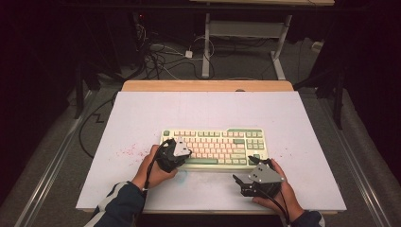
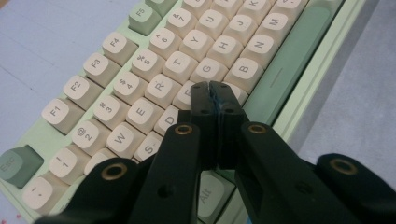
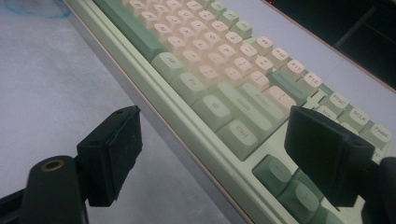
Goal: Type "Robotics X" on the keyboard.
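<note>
A pale green keyboard (image 1: 213,147) with cream and green keys lies in the middle of the white mat. My left gripper (image 1: 188,152) reaches over its lower left part. In the left gripper view the left gripper (image 2: 214,89) is shut with nothing between its pads, and the tips hover over the keys near F and G of the keyboard (image 2: 140,79). I cannot tell if they touch a key. My right gripper (image 1: 249,171) sits at the keyboard's front right corner. It stands open (image 3: 217,125), straddling that front edge of the keyboard (image 3: 243,135) near the Ctrl key.
The white mat (image 1: 142,118) covers the table, with a wooden strip (image 1: 208,85) at the far edge. Red speckles (image 1: 127,152) mark the mat left of the keyboard. Cables and another table's legs (image 1: 206,52) lie on the floor beyond.
</note>
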`<action>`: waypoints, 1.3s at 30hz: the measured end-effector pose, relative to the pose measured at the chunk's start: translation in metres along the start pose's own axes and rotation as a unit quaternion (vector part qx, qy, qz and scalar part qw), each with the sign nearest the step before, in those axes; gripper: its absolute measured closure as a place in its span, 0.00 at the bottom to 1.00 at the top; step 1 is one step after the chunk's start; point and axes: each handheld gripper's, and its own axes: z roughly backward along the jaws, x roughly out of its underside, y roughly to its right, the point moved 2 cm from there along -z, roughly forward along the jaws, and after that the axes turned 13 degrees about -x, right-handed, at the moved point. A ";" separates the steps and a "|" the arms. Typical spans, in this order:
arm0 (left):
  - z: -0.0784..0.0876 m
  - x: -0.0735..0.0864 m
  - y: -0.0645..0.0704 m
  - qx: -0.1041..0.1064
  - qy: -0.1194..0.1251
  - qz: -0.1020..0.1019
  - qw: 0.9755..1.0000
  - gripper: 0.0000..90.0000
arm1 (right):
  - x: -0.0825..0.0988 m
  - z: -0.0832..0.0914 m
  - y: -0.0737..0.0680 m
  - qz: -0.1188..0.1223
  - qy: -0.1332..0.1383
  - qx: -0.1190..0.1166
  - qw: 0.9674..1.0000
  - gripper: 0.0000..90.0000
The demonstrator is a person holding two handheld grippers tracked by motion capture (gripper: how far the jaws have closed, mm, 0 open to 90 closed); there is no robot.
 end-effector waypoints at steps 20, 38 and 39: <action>0.017 -0.003 -0.004 -0.019 0.071 -0.010 0.997 0.54 | -0.001 0.003 0.003 -0.007 0.005 0.007 1.000 0.22; 0.047 0.026 -0.016 -0.032 0.118 -0.021 0.992 0.24 | -0.001 0.006 0.007 -0.017 0.009 0.018 1.000 0.22; 0.050 0.028 -0.018 -0.035 0.121 -0.023 0.992 0.24 | -0.001 0.006 0.007 -0.018 0.009 0.019 1.000 0.22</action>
